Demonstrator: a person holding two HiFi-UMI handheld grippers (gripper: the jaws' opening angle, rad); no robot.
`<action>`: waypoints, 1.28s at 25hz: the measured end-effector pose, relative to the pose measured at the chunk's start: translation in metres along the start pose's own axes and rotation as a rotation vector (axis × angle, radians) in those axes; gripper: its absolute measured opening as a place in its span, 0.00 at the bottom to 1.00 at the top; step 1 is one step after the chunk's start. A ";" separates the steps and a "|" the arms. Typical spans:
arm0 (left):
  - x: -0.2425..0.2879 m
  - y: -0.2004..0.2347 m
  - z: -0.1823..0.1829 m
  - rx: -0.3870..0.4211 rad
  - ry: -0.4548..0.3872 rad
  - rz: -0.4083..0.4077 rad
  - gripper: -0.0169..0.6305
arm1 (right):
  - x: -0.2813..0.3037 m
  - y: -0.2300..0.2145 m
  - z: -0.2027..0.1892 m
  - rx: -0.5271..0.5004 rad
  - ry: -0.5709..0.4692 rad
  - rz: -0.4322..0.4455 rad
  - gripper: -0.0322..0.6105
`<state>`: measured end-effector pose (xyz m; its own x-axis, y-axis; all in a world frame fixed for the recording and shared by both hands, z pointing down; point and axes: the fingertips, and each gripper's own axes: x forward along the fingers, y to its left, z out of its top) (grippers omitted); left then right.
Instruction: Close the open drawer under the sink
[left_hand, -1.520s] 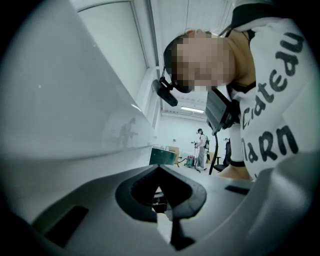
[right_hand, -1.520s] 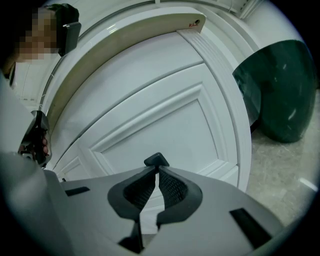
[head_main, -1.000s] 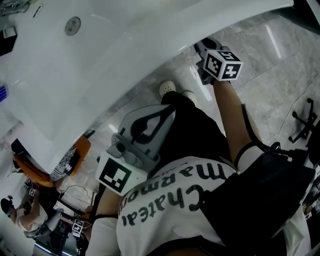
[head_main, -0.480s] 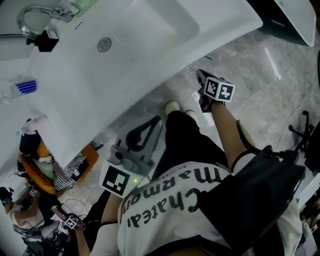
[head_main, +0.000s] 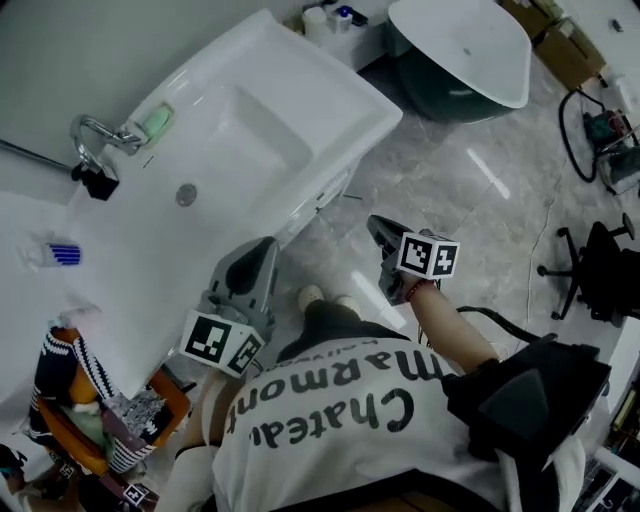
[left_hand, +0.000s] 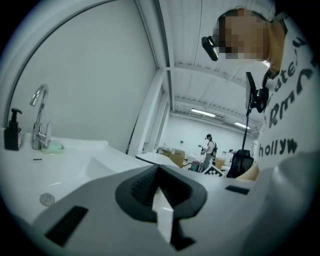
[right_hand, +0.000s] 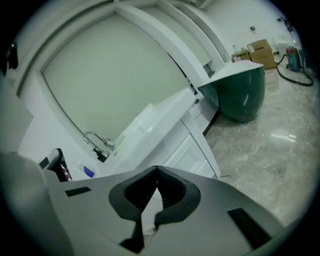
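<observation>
Left gripper (head_main: 258, 258): closed, jaw tips touching, nothing between them, held up at the front edge of the white rectangular ceramic sink (head_main: 330, 95). Right gripper (head_main: 380, 232): also closed and empty, over the grey marble floor (head_main: 470, 190), apart from the cabinet. White panelled drawer (right_hand: 192, 147) sits in the vanity directly under the basin. Its front looks flush in the right gripper view, can't confirm fully. Neither gripper touches it.
</observation>
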<state>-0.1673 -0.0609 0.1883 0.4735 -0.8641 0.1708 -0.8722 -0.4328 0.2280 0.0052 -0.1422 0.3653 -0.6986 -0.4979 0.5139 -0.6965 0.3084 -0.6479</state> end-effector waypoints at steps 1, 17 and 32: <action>0.004 -0.003 0.008 0.008 -0.008 -0.011 0.04 | -0.012 0.012 0.022 -0.020 -0.059 0.020 0.07; 0.014 0.025 0.045 0.026 0.072 -0.006 0.04 | -0.106 0.104 0.134 -0.414 -0.309 0.021 0.07; 0.004 0.031 0.038 0.001 0.086 0.024 0.04 | -0.107 0.090 0.135 -0.401 -0.293 -0.013 0.07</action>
<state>-0.1972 -0.0877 0.1593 0.4614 -0.8489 0.2577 -0.8834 -0.4128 0.2218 0.0390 -0.1707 0.1764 -0.6537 -0.6932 0.3036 -0.7536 0.5591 -0.3458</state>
